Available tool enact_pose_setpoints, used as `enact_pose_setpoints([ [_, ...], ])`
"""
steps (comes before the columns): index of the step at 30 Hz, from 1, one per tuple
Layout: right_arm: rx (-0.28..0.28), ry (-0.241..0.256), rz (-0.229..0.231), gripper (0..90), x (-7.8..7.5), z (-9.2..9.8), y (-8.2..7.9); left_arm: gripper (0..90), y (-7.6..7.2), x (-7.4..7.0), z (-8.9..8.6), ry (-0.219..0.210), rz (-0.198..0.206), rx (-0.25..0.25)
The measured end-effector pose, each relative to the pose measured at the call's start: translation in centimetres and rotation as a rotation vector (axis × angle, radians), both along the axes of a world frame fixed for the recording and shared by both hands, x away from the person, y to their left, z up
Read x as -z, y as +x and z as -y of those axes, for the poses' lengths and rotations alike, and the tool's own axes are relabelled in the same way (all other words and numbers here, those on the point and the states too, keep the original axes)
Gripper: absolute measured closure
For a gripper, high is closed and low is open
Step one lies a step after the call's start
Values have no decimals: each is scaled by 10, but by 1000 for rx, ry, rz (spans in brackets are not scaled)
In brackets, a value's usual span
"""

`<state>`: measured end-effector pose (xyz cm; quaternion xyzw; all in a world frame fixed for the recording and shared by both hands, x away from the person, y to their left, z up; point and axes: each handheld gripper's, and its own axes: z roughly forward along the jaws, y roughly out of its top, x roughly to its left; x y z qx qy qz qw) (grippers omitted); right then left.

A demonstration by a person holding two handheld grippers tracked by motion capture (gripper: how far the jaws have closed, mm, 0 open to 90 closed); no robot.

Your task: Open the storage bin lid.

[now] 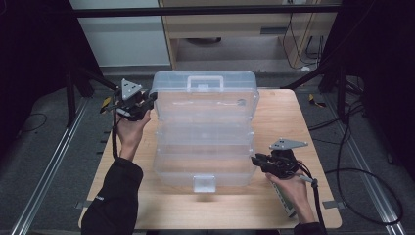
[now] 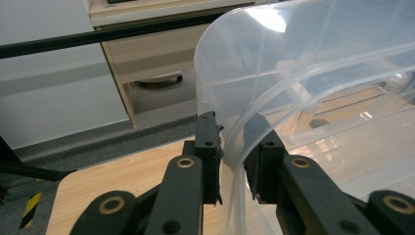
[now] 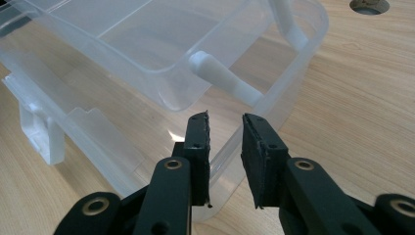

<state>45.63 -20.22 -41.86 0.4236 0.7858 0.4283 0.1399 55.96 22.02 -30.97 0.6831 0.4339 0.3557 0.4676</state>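
Left hand-held gripper (image 2: 232, 156) pinches the raised lid (image 2: 293, 63) edge of the clear box (image 1: 205, 161); right hand-held gripper (image 3: 225, 156), jaws spread, steadies nothing yet; lowering the lid likely follows.

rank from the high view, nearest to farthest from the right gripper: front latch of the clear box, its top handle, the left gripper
From the right gripper, at the box's right front corner:
1. front latch, at the near edge, centre.
2. top handle, at the far edge of the raised lid.
3. left gripper, at the lid's far left corner.
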Motion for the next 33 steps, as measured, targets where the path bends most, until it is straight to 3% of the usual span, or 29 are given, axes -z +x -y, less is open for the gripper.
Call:
enact_pose_setpoints([
  [33, -4, -2, 0, 729, 0, 0, 1, 785, 40, -1, 6, -5, -29, -33],
])
